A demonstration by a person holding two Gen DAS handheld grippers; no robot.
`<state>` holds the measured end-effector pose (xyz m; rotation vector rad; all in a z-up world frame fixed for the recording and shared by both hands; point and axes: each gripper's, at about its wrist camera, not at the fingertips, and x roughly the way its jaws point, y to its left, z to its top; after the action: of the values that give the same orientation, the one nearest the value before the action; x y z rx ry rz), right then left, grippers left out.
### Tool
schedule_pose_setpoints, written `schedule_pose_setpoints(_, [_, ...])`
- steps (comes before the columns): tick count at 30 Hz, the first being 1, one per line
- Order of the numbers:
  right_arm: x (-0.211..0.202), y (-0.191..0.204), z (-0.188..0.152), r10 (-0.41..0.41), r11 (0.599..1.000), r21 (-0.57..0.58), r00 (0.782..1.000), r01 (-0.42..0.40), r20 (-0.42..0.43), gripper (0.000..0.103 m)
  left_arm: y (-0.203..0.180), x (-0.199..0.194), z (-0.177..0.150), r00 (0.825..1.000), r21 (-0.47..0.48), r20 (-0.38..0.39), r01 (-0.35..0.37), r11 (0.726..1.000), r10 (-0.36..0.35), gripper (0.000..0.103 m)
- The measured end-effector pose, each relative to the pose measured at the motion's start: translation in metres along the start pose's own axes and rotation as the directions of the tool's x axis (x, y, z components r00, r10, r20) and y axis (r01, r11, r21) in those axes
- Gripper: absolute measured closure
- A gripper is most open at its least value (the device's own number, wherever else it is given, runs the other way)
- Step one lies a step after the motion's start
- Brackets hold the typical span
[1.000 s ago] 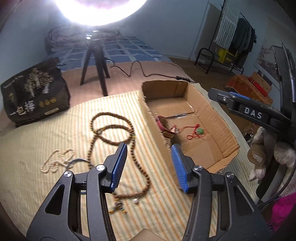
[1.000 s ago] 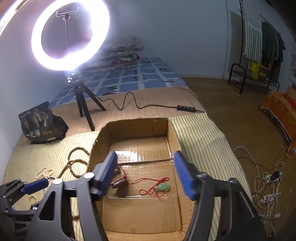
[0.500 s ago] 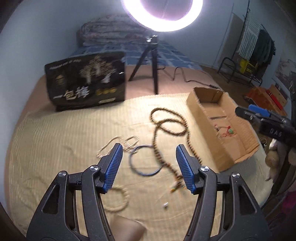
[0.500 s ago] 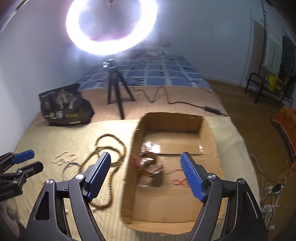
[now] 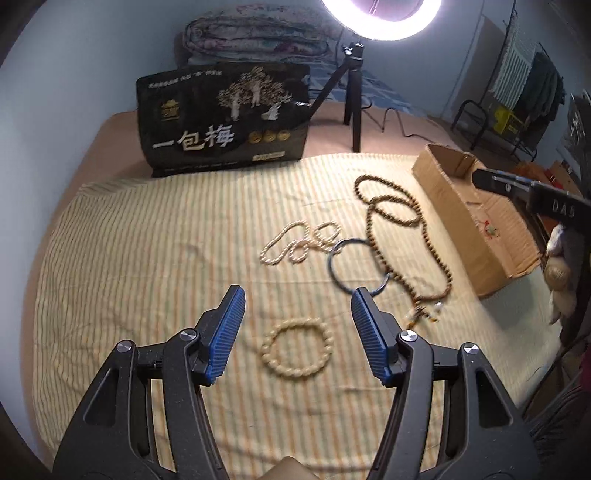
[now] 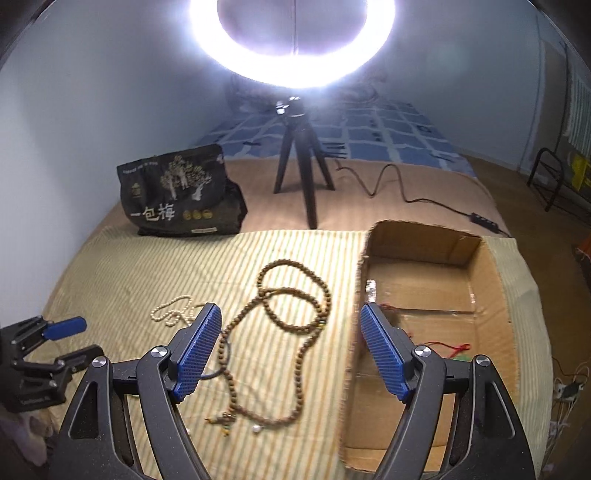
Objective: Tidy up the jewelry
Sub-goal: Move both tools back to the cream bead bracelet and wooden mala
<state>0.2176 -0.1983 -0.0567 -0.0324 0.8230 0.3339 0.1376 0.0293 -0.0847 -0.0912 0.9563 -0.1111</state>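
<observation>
Both grippers, left gripper [image 5: 297, 325] and right gripper [image 6: 291, 349], newly opened wider, empty, swung leftward off cardboard box [image 6: 491, 280], pale bead bracelet [image 5: 295, 347] now under left, striped cloth [image 5: 147, 258], ring light [image 6: 291, 44].

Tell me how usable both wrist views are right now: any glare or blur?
Left wrist: ring light glares at the top edge; pale bead bracelet and dark bangle are motion-smeared. Right wrist: ring light blows out the upper frame; brown bead necklace reads fairly sharp, cardboard box edge slightly smeared.
</observation>
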Motion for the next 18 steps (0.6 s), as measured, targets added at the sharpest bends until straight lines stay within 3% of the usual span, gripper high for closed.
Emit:
schedule_pose_setpoints(12, [0.043,0.021,0.002,0.049,0.999,0.007,0.993,-0.049,-0.105,0.025,0.017,0.039,-0.025,0.992,-0.012,-0.127,0.009,1.000,-0.011,0.041])
schedule_pose_setpoints(18, [0.071,0.013,0.006,0.110,0.991,0.095,0.981,-0.096,-0.162,0.025,0.021,0.054,-0.028,0.988,-0.019,-0.157,0.012,1.000,-0.015,0.041])
